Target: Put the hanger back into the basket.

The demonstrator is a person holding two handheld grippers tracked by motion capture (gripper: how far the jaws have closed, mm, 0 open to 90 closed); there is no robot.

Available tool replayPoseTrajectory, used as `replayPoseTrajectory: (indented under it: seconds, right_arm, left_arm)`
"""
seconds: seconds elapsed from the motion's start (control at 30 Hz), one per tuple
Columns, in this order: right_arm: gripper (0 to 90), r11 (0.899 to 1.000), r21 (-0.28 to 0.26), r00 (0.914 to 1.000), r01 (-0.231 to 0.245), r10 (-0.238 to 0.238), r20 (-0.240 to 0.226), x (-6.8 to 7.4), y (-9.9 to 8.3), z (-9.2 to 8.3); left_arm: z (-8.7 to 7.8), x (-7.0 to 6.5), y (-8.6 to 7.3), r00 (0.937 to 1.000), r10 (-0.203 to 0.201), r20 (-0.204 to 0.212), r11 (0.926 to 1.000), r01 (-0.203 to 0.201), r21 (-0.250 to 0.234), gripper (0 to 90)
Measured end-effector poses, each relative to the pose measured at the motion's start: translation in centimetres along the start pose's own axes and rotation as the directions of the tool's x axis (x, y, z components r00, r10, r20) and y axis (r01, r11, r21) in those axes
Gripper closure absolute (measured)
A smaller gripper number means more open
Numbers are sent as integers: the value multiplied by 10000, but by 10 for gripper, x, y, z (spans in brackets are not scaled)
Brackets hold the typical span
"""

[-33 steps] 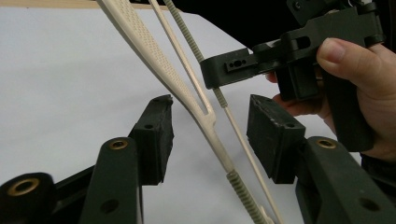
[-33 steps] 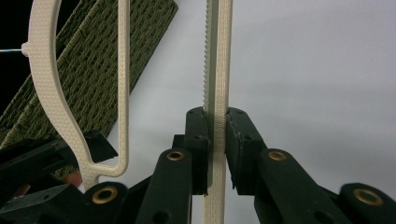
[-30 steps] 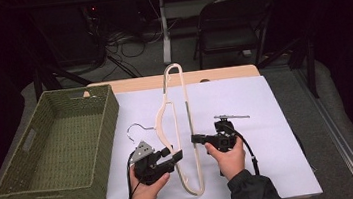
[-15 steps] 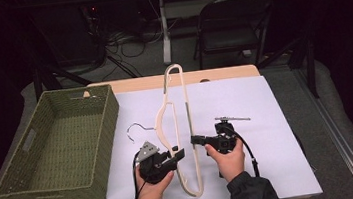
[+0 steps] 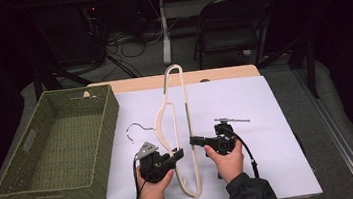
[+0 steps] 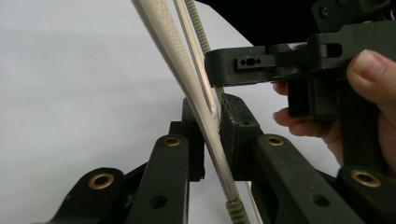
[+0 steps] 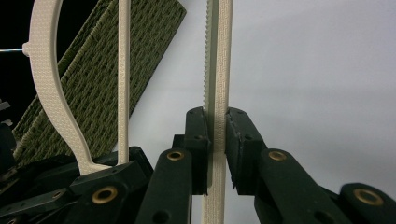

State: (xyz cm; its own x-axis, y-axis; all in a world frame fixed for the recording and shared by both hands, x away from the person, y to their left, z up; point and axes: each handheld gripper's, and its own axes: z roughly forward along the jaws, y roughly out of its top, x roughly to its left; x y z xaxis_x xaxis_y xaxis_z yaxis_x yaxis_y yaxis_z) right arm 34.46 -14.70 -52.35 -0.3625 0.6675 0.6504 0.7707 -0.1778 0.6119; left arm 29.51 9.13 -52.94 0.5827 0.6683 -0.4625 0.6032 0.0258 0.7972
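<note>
Cream, pebble-textured hanger [image 5: 188,128]: my left tongs [image 5: 178,155] have just been closing onto its shoulder; right tongs [image 5: 195,140] clamp its ridged bar.

Left gripper [image 5: 177,155] and right gripper [image 5: 194,140]: both were matte black, each with two blocky jaws on paired link arms. Brass-coloured bushings marked the pivots behind the jaws, with small dark screw holes between them. A grey three-cornered plate [image 5: 145,150] sat behind the left jaws. A black cable [image 5: 248,156] trailed behind each body. The sleeves [image 5: 249,194] were dark.
</note>
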Motion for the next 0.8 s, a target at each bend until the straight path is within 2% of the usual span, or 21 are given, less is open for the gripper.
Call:
replayPoseTrajectory:
  seconds: [0.07,0.17,0.2,0.23,0.27,0.33,0.37,0.5,0.53,0.57,0.6,0.63,0.67,0.8]
  right_arm:
    - [798,10000,8,10000,-63,63,-8,0,-1,0]
    - [797,10000,-16,10000,-77,77,-33,-1,-1,0]
    - [797,9999,-34,9999,-125,125,-39,-1,-1,1]
    - [797,9999,-34,9999,-125,125,-39,-1,-1,1]
    - [796,9997,207,9998,-144,146,-95,-2,-1,0]
    - [796,9998,43,9997,-182,182,-130,-2,-1,2]
    - [795,9998,47,9997,-186,186,-132,-3,-1,1]
    - [794,9998,42,9997,-184,184,-133,-3,-1,1]
    - [793,9997,209,9998,-147,149,-111,-3,-1,0]
    - [790,9998,54,9998,-182,182,-104,-3,-1,2]
    - [788,9999,56,9998,-149,149,-95,-3,-1,1]
    - [786,9999,87,9999,-97,97,-44,-2,-1,1]
    - [783,10000,51,10000,-49,49,-32,-2,-1,1]
    - [766,9999,119,9999,116,-116,-2,-1,-2,2]
  left_arm:
    - [0,0,0,9998,-188,22,9998,188,-81,812]
    - [0,1,0,9996,-264,69,9996,265,-57,818]
    - [0,1,0,9984,-536,152,9985,538,-117,821]
    - [0,1,0,9984,-536,152,9985,538,-117,824]
    - [0,1,0,9977,-642,224,9978,645,-135,827]
    - [0,1,0,9975,-666,226,9977,669,-145,830]
    - [0,2,1,9951,-933,336,9954,939,-165,832]
    - [0,4,1,9911,-1252,457,9920,1259,-108,844]
    - [0,4,1,9899,-1331,485,9909,1339,-146,844]
    - [0,5,1,9887,-1408,508,9899,1414,-100,849]
    - [0,6,2,9851,-1630,548,9864,1638,-101,851]
    - [0,6,2,9851,-1630,548,9864,1638,-101,854]
    - [0,8,2,9816,-1814,603,9832,1823,-104,857]
    - [-1,9,3,9800,-1899,597,9814,1912,-156,864]
